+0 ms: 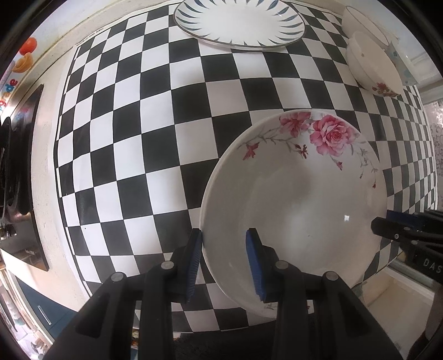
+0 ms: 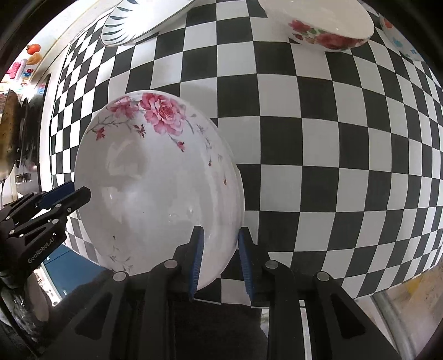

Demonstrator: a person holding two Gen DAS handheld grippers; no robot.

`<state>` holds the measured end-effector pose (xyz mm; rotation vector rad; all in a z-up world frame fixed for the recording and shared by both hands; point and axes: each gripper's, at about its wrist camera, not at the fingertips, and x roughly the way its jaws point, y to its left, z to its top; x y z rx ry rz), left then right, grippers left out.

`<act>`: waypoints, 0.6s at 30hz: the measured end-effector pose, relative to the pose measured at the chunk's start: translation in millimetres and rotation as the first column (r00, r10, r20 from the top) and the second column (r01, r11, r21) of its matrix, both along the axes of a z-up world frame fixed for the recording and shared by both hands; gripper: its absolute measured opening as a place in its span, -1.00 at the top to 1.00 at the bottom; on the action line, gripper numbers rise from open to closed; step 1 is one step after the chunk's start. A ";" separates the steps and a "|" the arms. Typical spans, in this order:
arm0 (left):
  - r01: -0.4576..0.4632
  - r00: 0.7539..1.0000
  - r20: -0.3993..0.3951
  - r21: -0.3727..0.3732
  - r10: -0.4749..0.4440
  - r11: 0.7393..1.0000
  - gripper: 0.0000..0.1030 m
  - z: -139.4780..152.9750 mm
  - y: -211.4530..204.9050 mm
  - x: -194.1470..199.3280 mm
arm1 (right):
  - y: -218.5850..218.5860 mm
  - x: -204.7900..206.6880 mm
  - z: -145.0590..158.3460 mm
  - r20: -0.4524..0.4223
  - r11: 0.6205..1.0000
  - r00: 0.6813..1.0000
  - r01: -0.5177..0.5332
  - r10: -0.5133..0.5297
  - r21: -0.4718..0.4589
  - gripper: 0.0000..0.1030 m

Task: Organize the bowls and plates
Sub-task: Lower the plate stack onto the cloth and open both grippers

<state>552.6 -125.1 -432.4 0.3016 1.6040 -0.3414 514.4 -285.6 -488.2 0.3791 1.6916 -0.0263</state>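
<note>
Two grippers, left gripper (image 1: 224,260) and right gripper (image 2: 220,259), are each clamping opposite rims of one rose-patterned plate (image 1: 299,199) over the checkered tablecloth (image 1: 138,138); one blue-leaf plate (image 1: 241,22) and two visible bowls, including a red-flowered bowl (image 2: 321,19), are sitting beyond, well apart.

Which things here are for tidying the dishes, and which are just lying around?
For the job: rose plate, held by left gripper and right gripper; blue-leaf plate; red-flower bowl.

Lying about: fruit magnets; checkered cloth.
</note>
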 end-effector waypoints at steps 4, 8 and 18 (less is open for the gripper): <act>-0.018 1.000 0.023 0.003 0.018 1.000 0.41 13.4 4.9 -2.9 | -1.1 -6.1 6.1 0.029 1.000 1.000 0.002 -0.002 0.011 -0.55; -0.031 0.997 0.065 0.005 0.030 1.000 0.41 36.1 9.0 -7.5 | 14.8 -10.6 24.3 0.082 1.000 0.997 -0.014 0.013 0.010 -0.90; -0.101 0.988 0.115 -0.064 0.108 0.993 0.40 92.0 13.9 0.6 | 25.4 1.0 88.4 0.218 0.998 0.975 0.019 -0.032 0.060 -0.90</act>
